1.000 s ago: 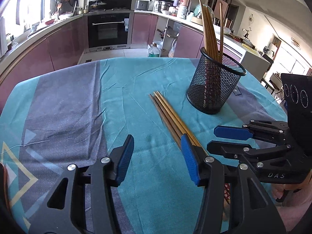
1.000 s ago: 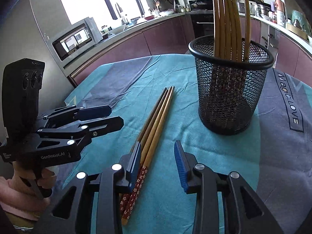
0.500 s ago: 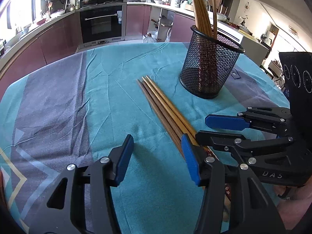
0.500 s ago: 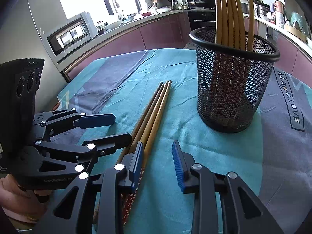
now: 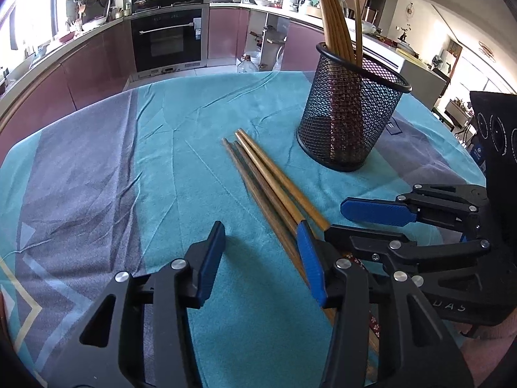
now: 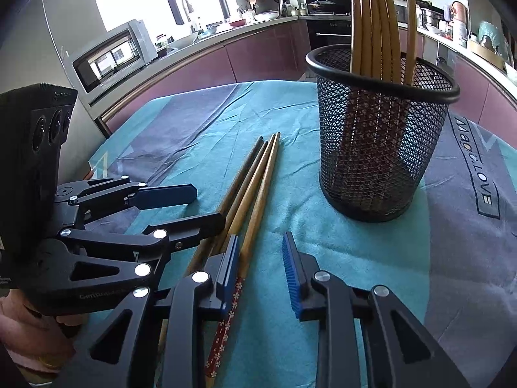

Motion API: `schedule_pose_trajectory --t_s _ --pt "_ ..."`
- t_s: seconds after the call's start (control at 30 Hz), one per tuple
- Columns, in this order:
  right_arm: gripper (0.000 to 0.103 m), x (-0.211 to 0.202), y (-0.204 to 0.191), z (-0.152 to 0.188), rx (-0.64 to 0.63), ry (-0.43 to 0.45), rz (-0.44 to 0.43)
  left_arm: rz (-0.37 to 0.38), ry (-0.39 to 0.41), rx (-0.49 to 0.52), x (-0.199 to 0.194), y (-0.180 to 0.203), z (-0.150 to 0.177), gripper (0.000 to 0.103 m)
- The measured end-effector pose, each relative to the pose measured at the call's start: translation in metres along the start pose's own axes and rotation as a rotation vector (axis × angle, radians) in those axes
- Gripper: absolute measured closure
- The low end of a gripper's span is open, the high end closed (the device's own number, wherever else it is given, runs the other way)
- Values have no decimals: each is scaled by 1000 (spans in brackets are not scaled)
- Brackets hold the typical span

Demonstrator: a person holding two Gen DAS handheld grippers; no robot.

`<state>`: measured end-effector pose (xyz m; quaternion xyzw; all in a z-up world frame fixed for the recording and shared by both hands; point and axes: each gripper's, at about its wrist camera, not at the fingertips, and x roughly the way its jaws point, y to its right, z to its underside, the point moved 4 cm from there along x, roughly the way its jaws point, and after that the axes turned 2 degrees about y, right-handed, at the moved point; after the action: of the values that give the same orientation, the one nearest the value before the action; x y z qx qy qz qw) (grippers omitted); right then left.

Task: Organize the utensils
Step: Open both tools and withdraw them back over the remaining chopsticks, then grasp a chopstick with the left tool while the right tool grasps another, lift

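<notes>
Left gripper (image 5: 261, 255), jaws closing on nothing, sits just left of the chopsticks (image 5: 268, 187); right gripper (image 6: 260, 270), also closing, straddles one chopstick's patterned end. Their long axis runs away, passing left of the mesh holder (image 6: 381, 148).

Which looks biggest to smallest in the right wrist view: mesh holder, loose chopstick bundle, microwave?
1. Mesh holder, largest.
2. Loose chopstick bundle, long but thin.
3. Microwave, smallest, though it stands far back on the counter, so its look is misleading.
</notes>
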<state>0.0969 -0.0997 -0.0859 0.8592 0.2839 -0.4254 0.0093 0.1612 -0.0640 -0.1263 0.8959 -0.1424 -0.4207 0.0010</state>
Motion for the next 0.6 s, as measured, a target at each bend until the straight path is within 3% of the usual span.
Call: schedule_pose_trajectory --t_s 0.23,0.6 --pt "78 3 -1 -2 -6 -3 7 21 -7 6 -3 -3 4 68" --pt "78 14 -1 -14 -23 1 43 0 -10 4 2 -2 -1 74"
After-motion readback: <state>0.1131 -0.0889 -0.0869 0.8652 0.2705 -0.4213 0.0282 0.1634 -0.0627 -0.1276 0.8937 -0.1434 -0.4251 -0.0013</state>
